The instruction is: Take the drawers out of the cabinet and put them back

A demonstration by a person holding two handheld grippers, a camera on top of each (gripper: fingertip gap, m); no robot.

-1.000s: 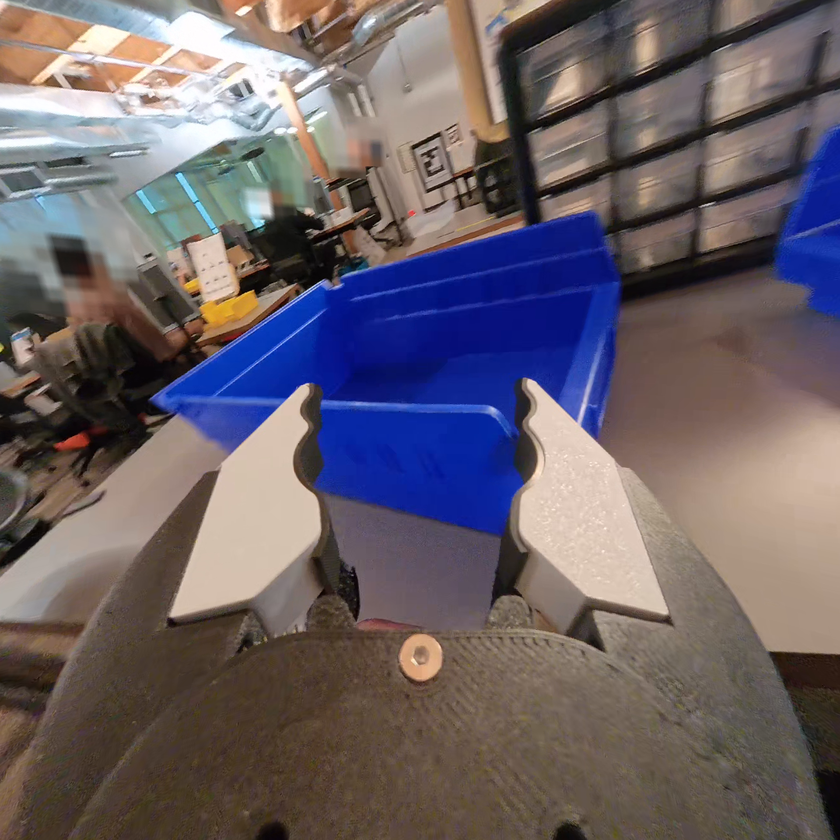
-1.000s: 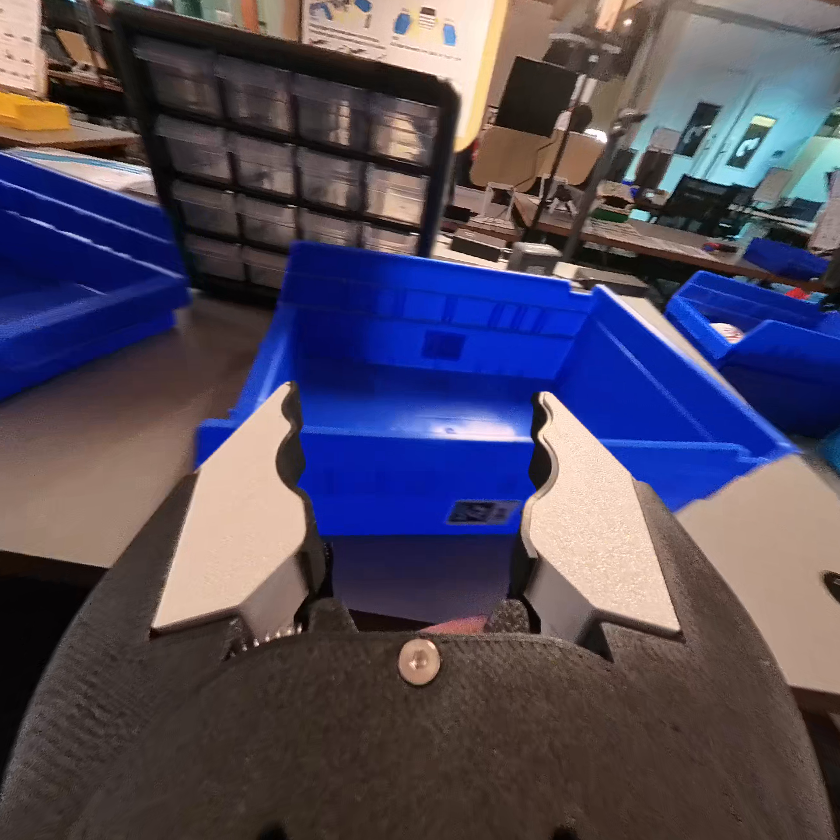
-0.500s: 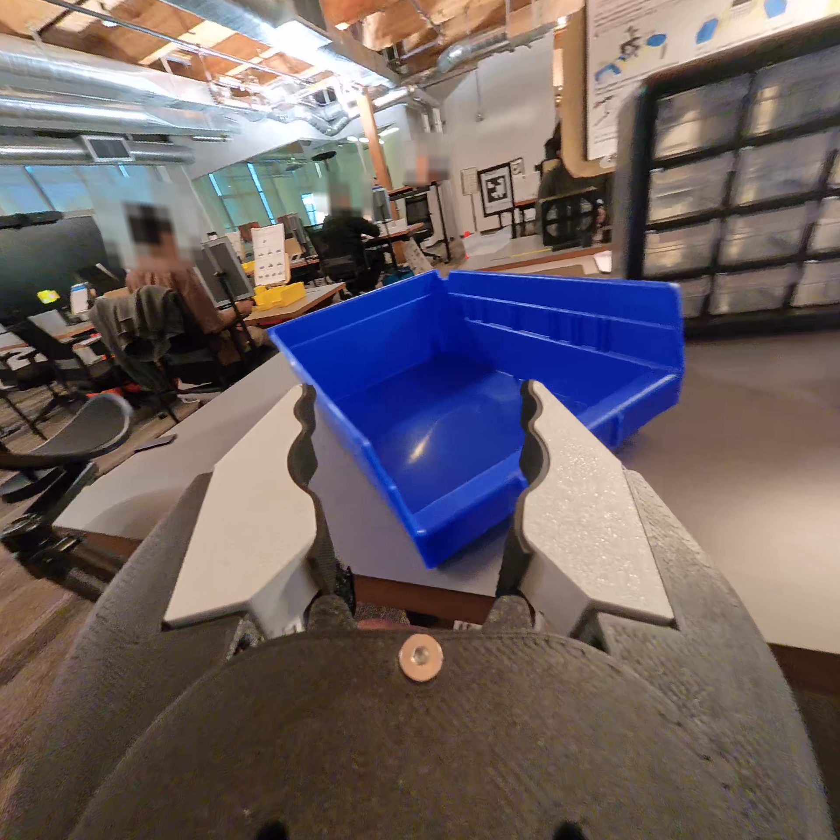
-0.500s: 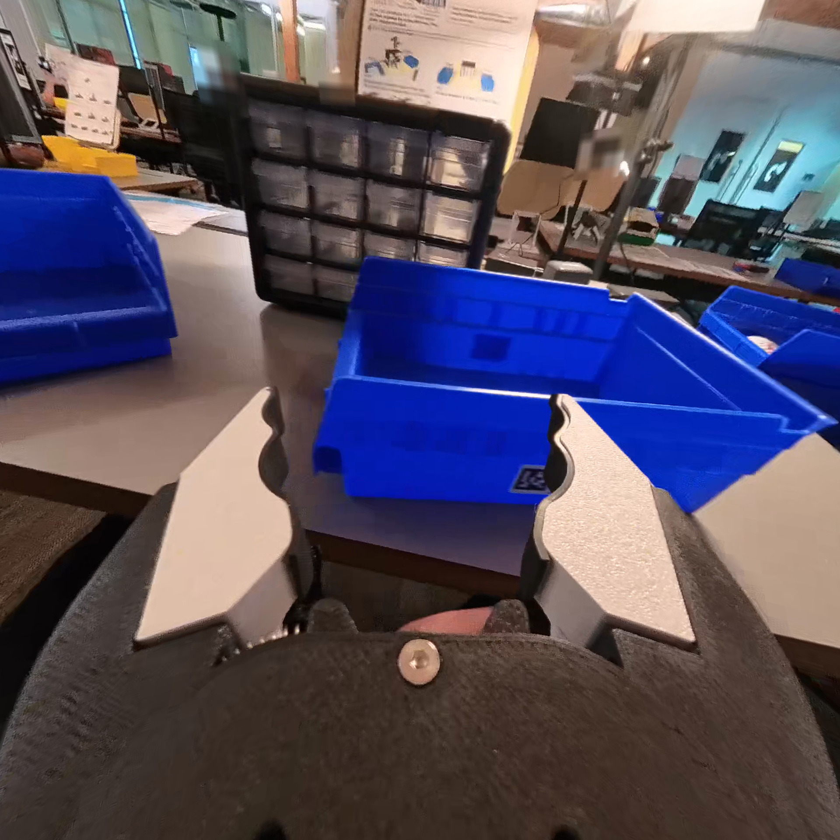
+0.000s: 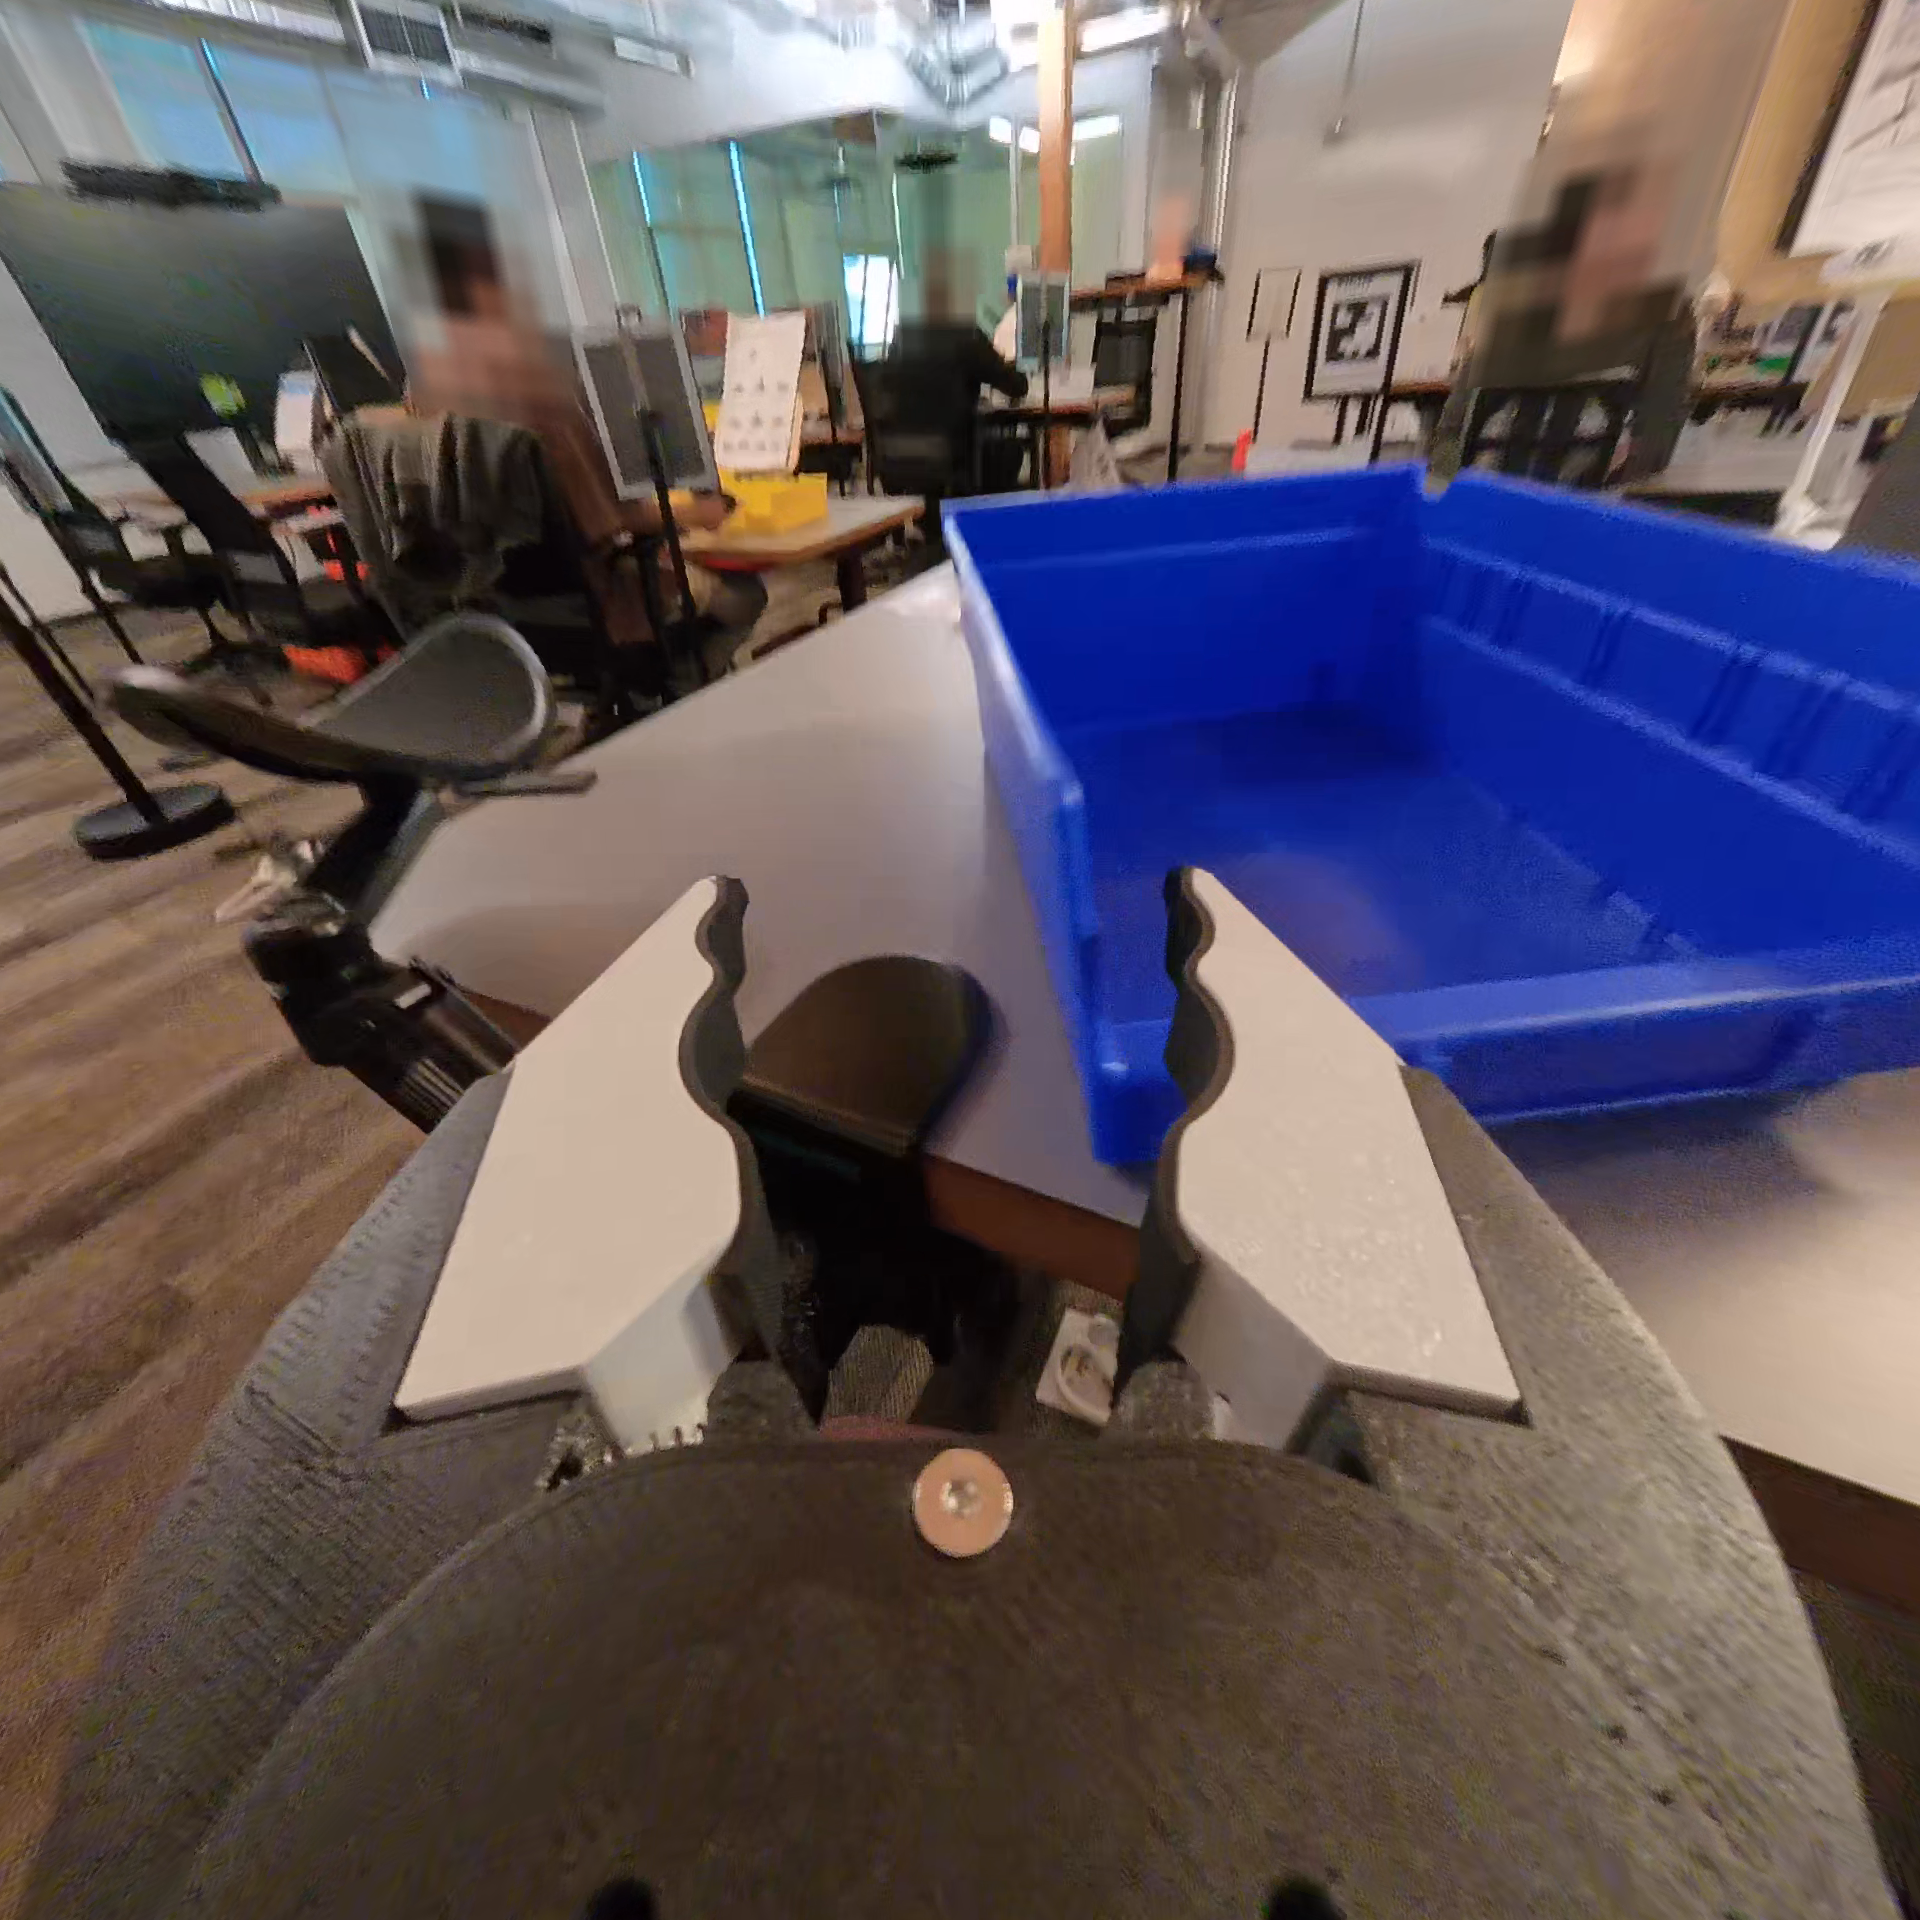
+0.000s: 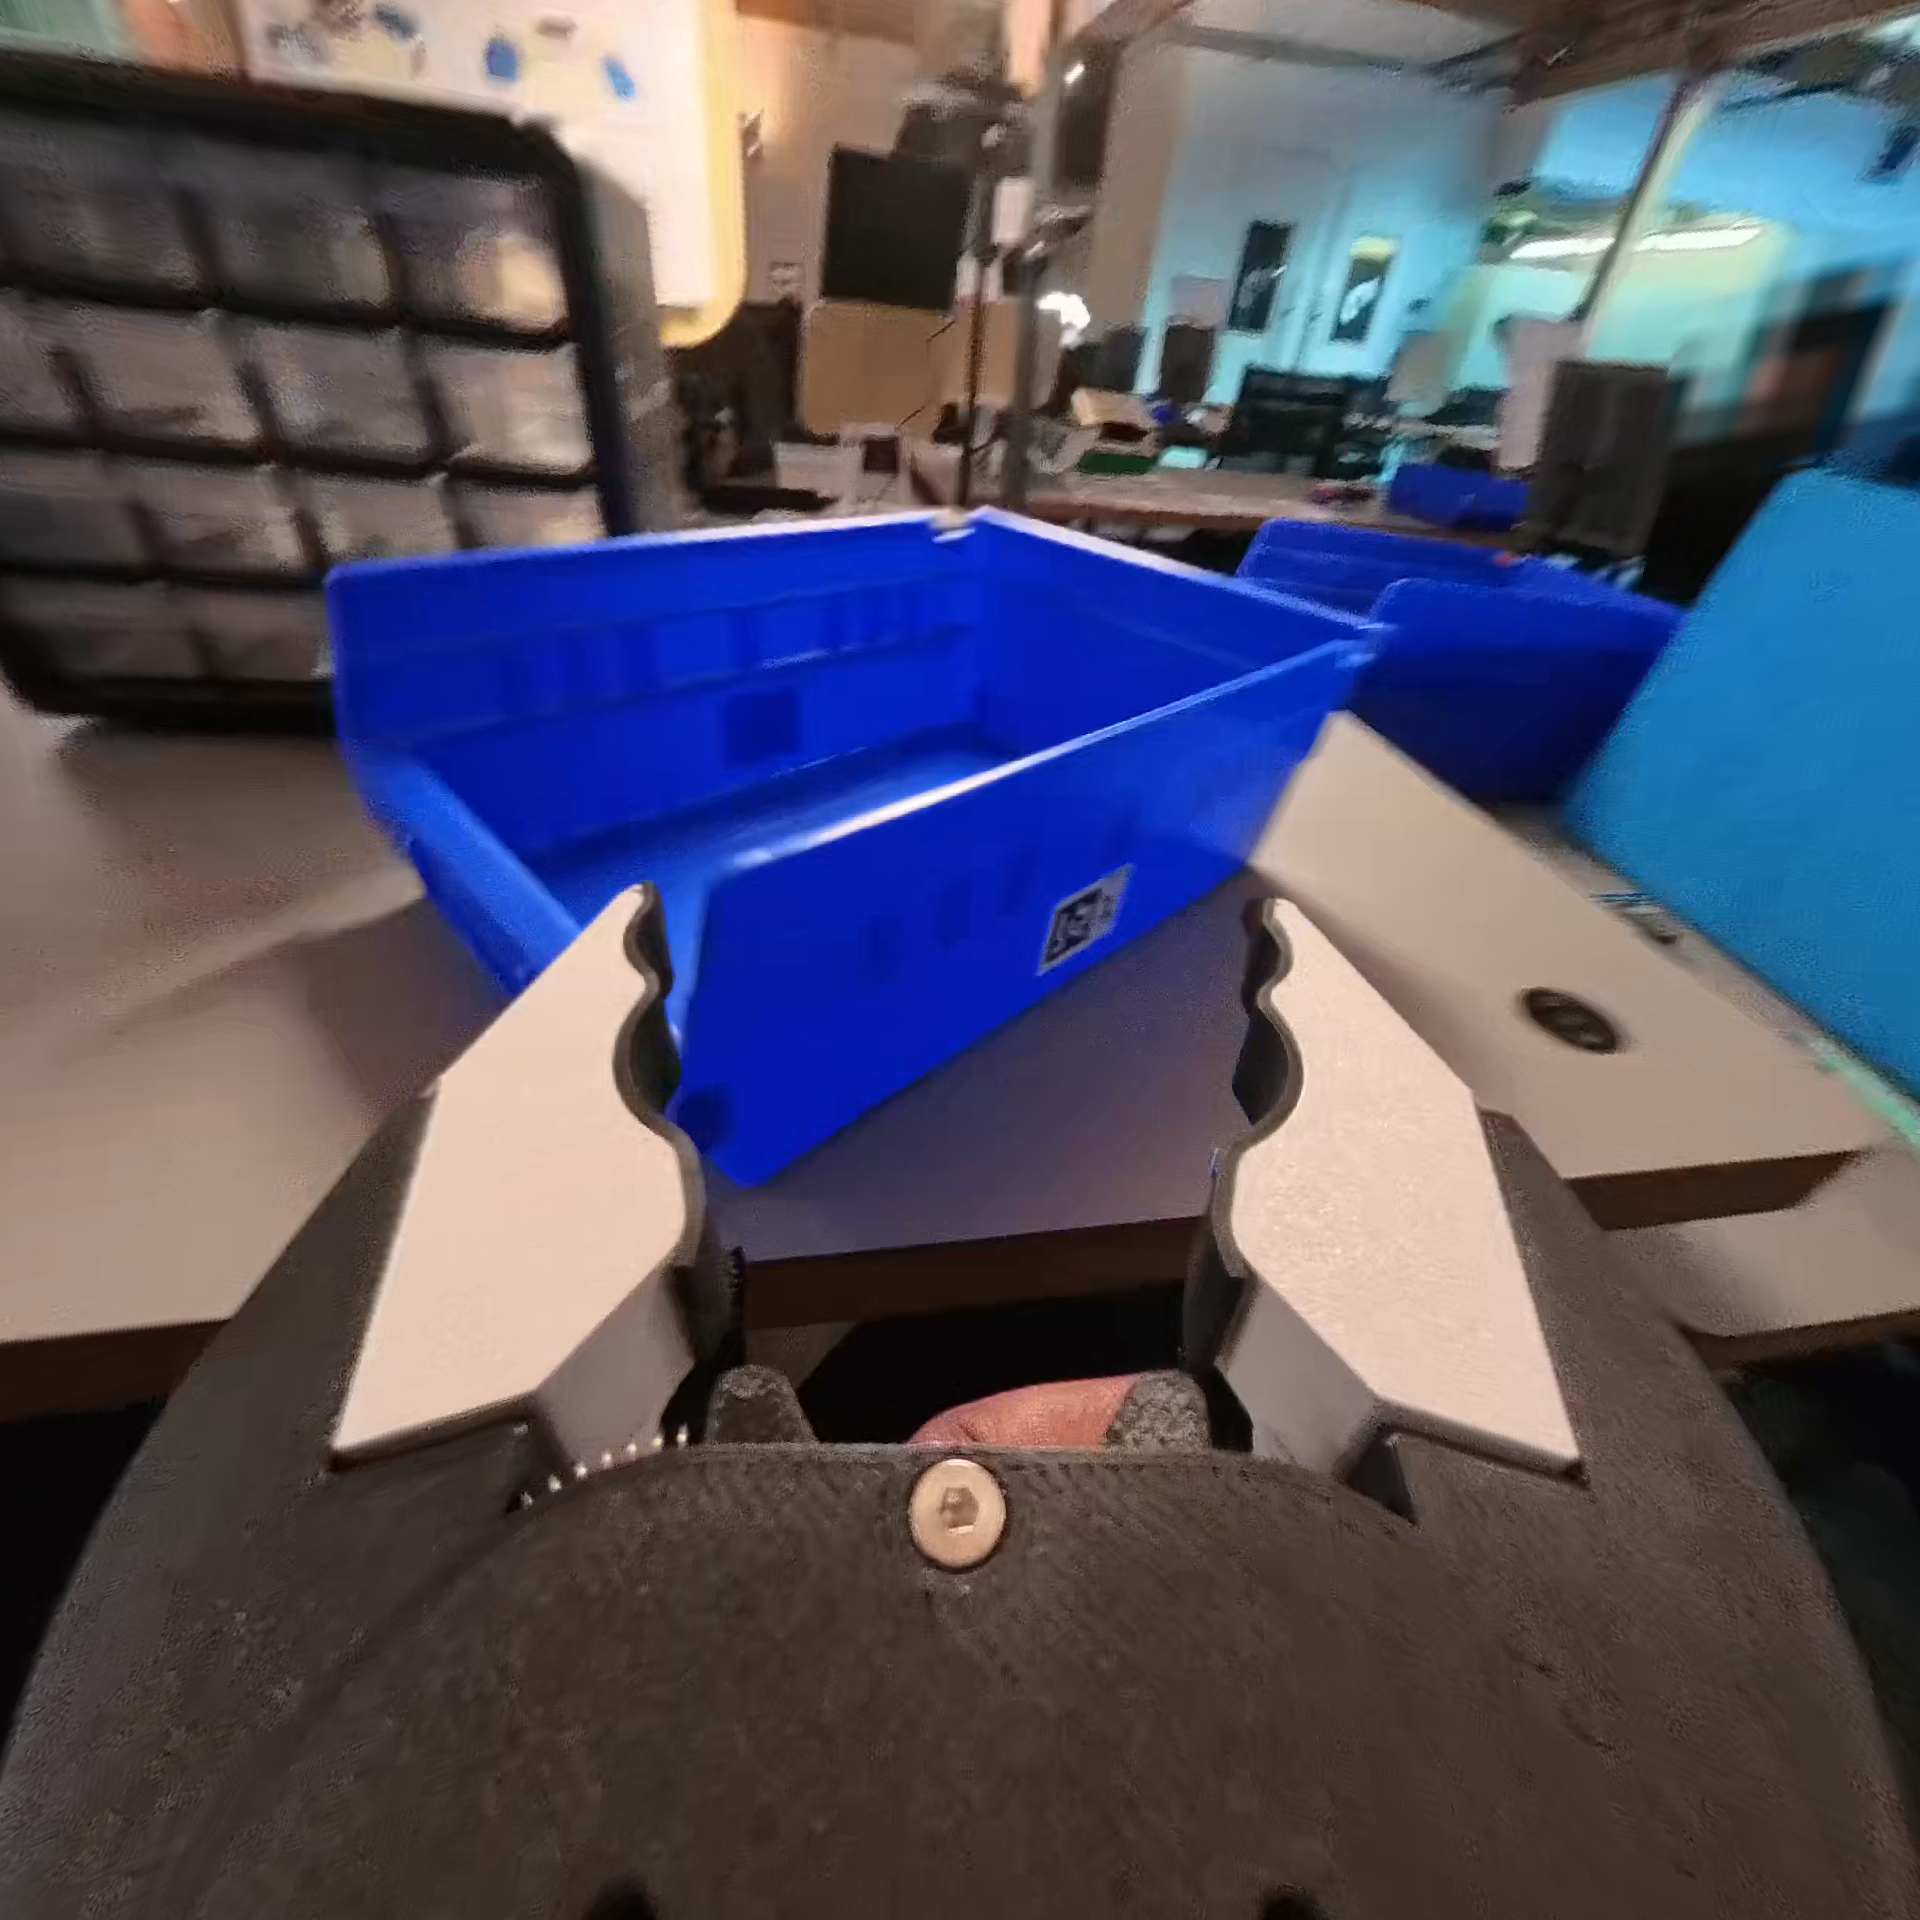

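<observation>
We hold both grippers back from the table edge, nothing gripped. Left gripper point(image 5: 956, 904), centre of its frame: jaws spread wide, only air, table and a chair armrest point(image 5: 862, 1049) seen between the fingers. A blue bin point(image 5: 1455, 790) sits on the grey table point(image 5: 790, 790) at right of frame; it isn't between the pads, just behind the right finger.

Right gripper point(image 6: 956, 914), centre of its frame: jaws also wide apart. Another blue bin point(image 6: 894, 914) lies past the fingertips, its near corner just beside the left fingertip point(image 6: 634, 935); we see no pad pressing on it.

The cabinet point(image 6: 291, 416), black frame w/ clear drawers, stands at upper left of the right wrist view, well behind the bin. It's blurred, but every slot we can make out looks filled, none obviously pulled. More blue bins point(image 6: 1507, 665) sit mid-right.

Our read: either nothing's out yet or all's back in; can't tell which.
</observation>
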